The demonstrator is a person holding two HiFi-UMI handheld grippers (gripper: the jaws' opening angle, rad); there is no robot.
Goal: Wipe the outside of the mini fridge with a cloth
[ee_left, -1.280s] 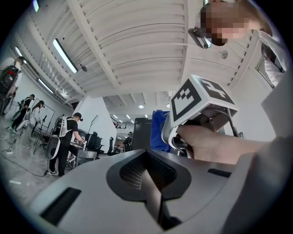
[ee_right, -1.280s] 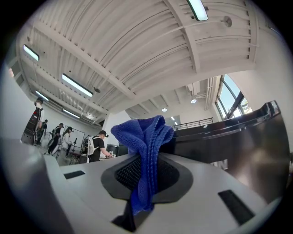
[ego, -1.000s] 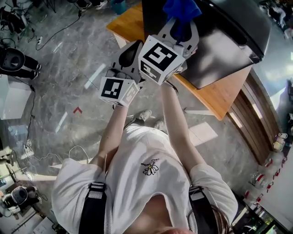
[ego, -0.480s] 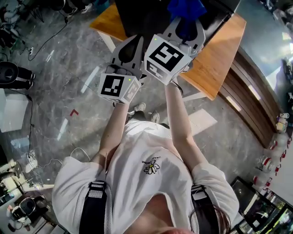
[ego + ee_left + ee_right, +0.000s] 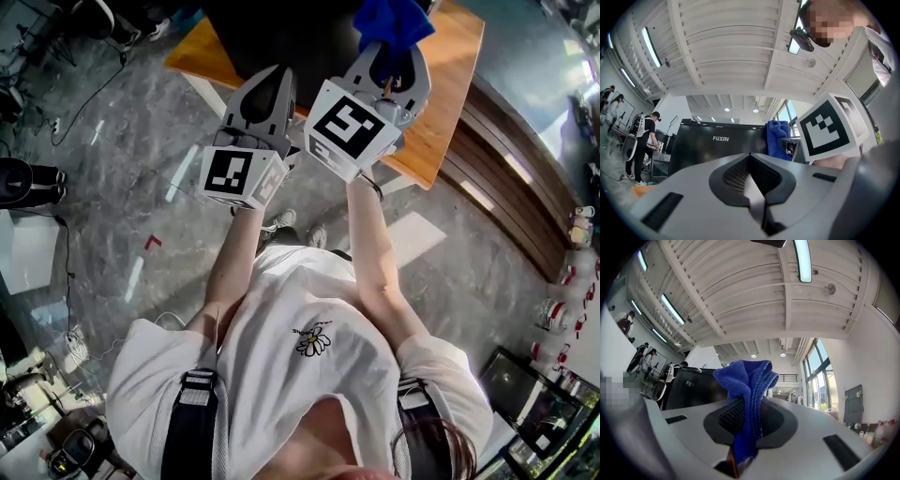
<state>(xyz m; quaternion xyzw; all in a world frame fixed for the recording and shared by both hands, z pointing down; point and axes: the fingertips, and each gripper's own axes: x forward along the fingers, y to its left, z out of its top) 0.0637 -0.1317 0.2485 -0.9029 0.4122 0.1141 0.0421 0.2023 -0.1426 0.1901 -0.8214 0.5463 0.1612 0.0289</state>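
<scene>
The black mini fridge (image 5: pixel 281 37) stands on a wooden table (image 5: pixel 441 103) at the top of the head view. In the left gripper view its front, marked FUXIN (image 5: pixel 717 150), faces me. A blue cloth (image 5: pixel 394 21) sticks up from my right gripper (image 5: pixel 396 66), which is shut on it just in front of the fridge. The right gripper view shows the folded cloth (image 5: pixel 750 378) pinched between the jaws, with the fridge (image 5: pixel 691 387) behind at the left. My left gripper (image 5: pixel 264 98) is held beside the right one, shut and empty (image 5: pixel 750 155).
Grey marble floor with cables (image 5: pixel 84 84) lies to the left. Curved wooden steps (image 5: pixel 516 197) run along the right, with bottles (image 5: pixel 572 230) beyond them. People stand by a workbench (image 5: pixel 644 140) far to the left of the fridge.
Both grippers have risen a little and spread slightly apart. The fridge and table have slid toward the top of the head view. The cloth stays pinched in the right gripper.
</scene>
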